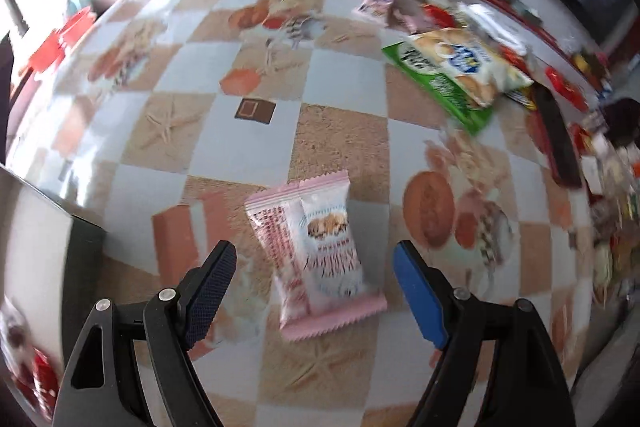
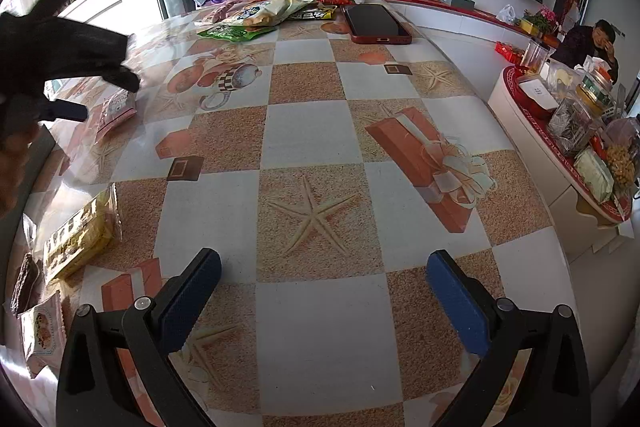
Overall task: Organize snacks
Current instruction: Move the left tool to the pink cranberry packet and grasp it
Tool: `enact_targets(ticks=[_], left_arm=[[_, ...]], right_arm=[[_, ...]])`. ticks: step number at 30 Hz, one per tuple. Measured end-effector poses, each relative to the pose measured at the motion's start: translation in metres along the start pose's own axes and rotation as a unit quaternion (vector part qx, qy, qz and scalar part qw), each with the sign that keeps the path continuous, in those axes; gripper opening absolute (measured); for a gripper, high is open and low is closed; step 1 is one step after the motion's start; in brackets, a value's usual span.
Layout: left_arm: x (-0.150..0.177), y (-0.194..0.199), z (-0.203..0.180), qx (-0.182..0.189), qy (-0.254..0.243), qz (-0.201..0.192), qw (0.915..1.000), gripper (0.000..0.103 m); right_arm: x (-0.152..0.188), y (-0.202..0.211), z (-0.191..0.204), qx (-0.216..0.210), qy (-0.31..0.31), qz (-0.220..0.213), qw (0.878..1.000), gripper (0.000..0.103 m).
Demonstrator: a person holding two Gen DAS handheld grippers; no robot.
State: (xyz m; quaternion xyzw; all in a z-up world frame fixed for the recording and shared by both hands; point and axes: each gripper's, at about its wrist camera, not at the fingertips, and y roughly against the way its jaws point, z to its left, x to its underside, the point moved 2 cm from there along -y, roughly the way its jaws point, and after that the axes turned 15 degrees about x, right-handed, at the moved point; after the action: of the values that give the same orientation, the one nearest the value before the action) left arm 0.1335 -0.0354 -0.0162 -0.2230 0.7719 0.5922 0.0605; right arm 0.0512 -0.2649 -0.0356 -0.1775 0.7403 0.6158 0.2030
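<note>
Two small pink snack packets (image 1: 316, 255) lie side by side on the checkered table, between the spread fingers of my open left gripper (image 1: 316, 291), which hangs just above them. The same packets (image 2: 116, 111) show at the left of the right wrist view, under the other gripper's dark body (image 2: 64, 55). My right gripper (image 2: 320, 299) is open and empty over bare tablecloth. A pile of larger snack bags (image 1: 452, 67) lies at the far right of the table; it also shows in the right wrist view (image 2: 256, 15).
A phone in a red case (image 2: 376, 23) lies near the far pile. A yellow snack pack (image 2: 80, 231), a dark bar (image 2: 24, 287) and a small packet (image 2: 40, 335) lie at the table's left edge. A side counter (image 2: 568, 131) with jars stands right.
</note>
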Motion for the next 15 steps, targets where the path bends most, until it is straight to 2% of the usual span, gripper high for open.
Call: enact_targets(ticks=[4,7,8,9,11,15], left_arm=[[0.006,-0.011,-0.007,-0.039,-0.023,-0.004,0.999,0.084],[0.01,-0.01,-0.008,-0.032,-0.027,-0.011,0.9991,0.078],[0.012,-0.008,-0.011,-0.029,-0.037,-0.016,0.9987,0.064],[0.014,-0.006,-0.014,-0.026,-0.049,-0.019,0.9983,0.043],[0.019,-0.002,-0.017,-0.003,-0.066,-0.014,0.9977,0.043],[0.037,0.015,-0.012,0.063,-0.055,-0.028,0.9961,0.043]], right_arm=[[-0.001,0.0,0.0,0.0,0.001,0.0,1.0,0.103],[0.0,0.0,0.0,-0.001,0.0,0.0,1.0,0.103],[-0.001,0.0,0.0,-0.001,0.001,0.0,1.0,0.103],[-0.001,0.0,0.0,-0.001,0.001,0.0,1.0,0.103],[-0.001,0.0,0.0,-0.001,0.001,0.0,1.0,0.103],[-0.001,0.0,0.0,-0.002,0.001,0.0,1.0,0.103]])
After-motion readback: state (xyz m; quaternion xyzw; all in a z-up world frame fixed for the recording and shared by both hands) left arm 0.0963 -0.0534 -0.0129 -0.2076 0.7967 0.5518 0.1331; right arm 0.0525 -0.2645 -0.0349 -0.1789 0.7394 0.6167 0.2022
